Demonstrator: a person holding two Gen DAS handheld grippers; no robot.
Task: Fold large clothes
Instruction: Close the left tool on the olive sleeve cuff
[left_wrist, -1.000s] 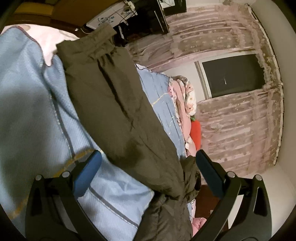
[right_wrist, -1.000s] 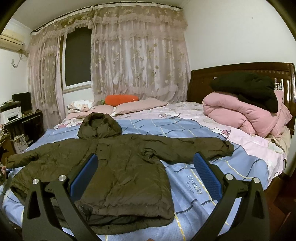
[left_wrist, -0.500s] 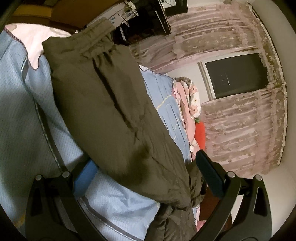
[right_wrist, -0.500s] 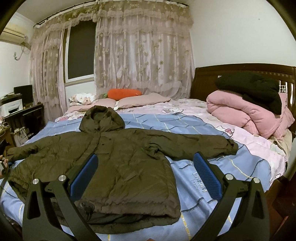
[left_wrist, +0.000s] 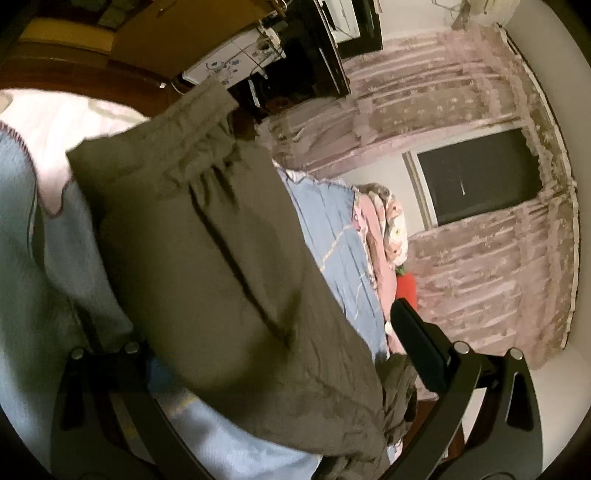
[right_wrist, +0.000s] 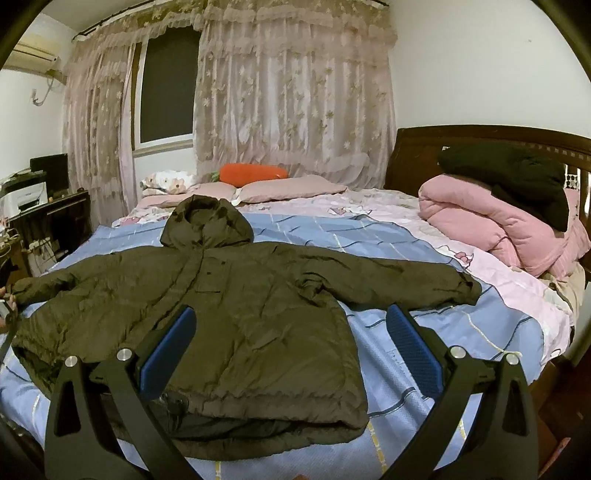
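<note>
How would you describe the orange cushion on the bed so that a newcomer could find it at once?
Start at the bed and look to its far edge below the lace curtain. There, behind the pink pillows, lies the orange cushion, long and carrot-shaped with a green tip: the only bright orange thing around.

left claw (left_wrist: 273, 354) nearer sleeve (left_wrist: 207, 258); right claw (right_wrist: 291, 350) raised

We see bare blue sheet (right_wrist: 417, 317) right of the jacket (right_wrist: 236, 306) — passable; the pink quilt (right_wrist: 495, 225) and headboard (right_wrist: 417, 158) block the far right — pillows (right_wrist: 291, 186) crowd behind.
</note>
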